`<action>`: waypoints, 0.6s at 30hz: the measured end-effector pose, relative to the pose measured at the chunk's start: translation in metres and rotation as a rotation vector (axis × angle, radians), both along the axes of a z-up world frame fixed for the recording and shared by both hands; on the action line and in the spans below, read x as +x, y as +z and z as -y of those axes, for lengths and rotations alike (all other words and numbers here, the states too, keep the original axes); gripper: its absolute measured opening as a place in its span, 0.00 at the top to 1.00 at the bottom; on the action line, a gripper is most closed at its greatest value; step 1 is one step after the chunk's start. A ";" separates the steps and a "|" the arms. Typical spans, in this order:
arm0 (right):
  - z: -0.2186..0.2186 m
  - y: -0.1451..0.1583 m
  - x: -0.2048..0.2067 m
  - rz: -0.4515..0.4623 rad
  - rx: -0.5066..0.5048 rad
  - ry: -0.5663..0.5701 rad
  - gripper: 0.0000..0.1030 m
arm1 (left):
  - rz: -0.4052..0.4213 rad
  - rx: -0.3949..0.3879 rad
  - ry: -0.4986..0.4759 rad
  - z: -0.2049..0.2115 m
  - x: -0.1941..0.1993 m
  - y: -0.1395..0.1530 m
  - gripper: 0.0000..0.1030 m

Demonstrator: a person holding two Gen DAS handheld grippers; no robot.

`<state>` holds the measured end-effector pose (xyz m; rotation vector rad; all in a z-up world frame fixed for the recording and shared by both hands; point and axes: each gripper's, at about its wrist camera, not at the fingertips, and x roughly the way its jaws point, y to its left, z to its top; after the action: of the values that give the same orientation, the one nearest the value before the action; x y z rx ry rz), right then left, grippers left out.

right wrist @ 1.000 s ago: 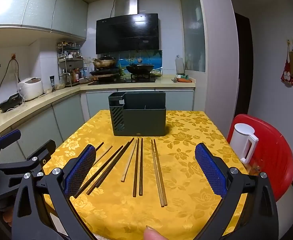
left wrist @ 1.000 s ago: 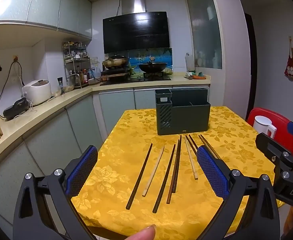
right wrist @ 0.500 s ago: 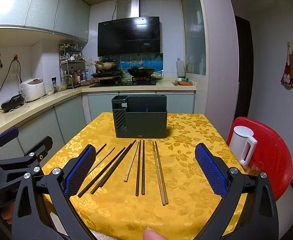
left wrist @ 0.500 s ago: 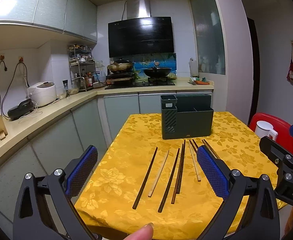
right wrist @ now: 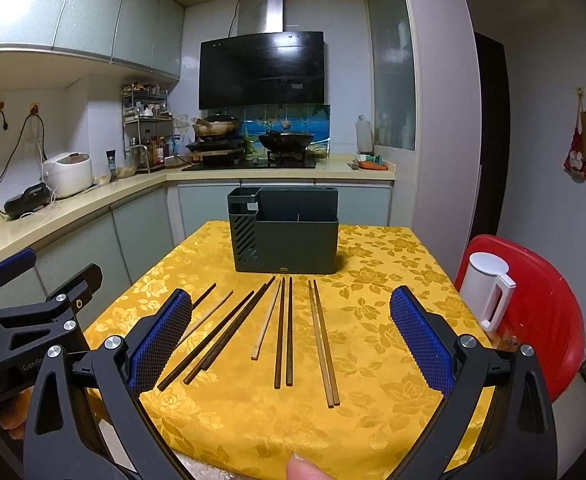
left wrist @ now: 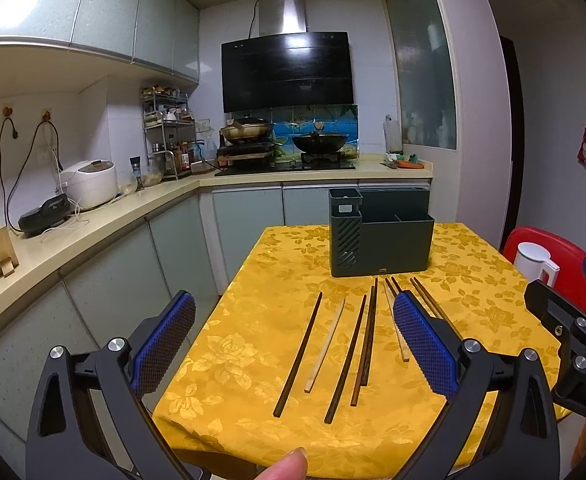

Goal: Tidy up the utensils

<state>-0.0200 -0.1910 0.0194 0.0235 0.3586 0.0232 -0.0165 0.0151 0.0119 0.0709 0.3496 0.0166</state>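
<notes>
**Chopsticks wait in a row on the yellow cloth**

Both tools hang in the air at the near edge of the tabletop point(right wrist: 393, 432). The left gripper point(left wrist: 293, 344) has its jaws wide apart and holds nothing. The right gripper point(right wrist: 291, 340) is the same, wide apart with nothing inside.

The chopsticks point(right wrist: 283, 332) lie side by side on the yellow cloth, some dark, some light. They point toward the dark green holder box point(right wrist: 289, 236), which stands upright just behind them. A white kettle point(right wrist: 489, 292) sits on a red chair point(right wrist: 549, 312) beside the tabletop.
</notes>
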 end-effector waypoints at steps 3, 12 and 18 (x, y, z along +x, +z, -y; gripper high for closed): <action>0.000 -0.002 0.002 -0.006 -0.002 -0.003 0.06 | -0.009 0.003 -0.002 0.001 0.001 -0.002 0.07; 0.002 -0.005 0.003 -0.009 0.001 -0.004 0.06 | -0.015 0.006 -0.001 0.002 0.002 -0.006 0.07; 0.002 -0.006 0.003 -0.007 0.000 -0.005 0.06 | -0.015 0.007 -0.001 0.002 0.002 -0.006 0.07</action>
<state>-0.0169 -0.1932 0.0135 0.0247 0.3658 0.0184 -0.0143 0.0130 0.0060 0.0779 0.3643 0.0158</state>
